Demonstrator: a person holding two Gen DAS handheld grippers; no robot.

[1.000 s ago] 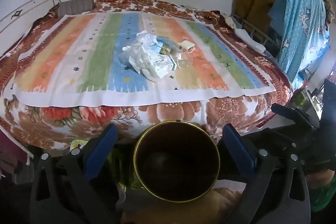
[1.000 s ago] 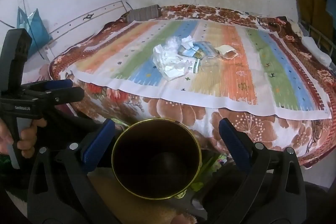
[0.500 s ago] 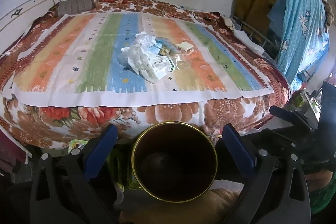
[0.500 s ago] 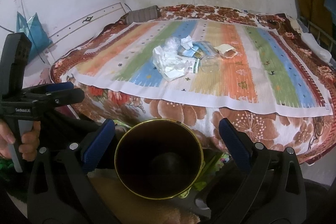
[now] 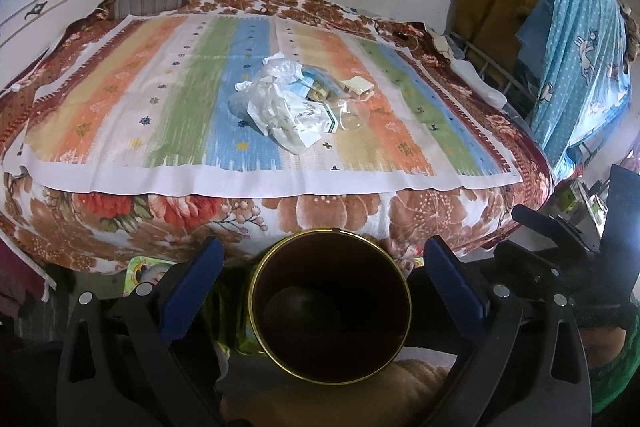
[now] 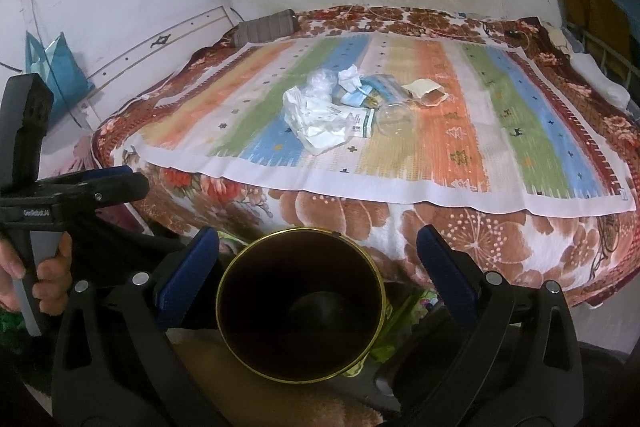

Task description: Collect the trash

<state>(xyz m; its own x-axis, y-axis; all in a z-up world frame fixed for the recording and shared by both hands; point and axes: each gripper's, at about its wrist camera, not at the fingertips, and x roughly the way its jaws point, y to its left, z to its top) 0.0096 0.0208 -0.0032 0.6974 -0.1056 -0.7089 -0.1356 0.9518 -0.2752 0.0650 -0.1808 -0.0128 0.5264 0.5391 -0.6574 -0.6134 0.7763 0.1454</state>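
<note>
Only the right wrist view shows the teal bag (image 6: 60, 67) hanging.

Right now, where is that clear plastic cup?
The clear plastic cup lies on its side mid-bed on the striped sheet, just right of the crumpled white wrappers and in front of the tan paper pouch.
</note>
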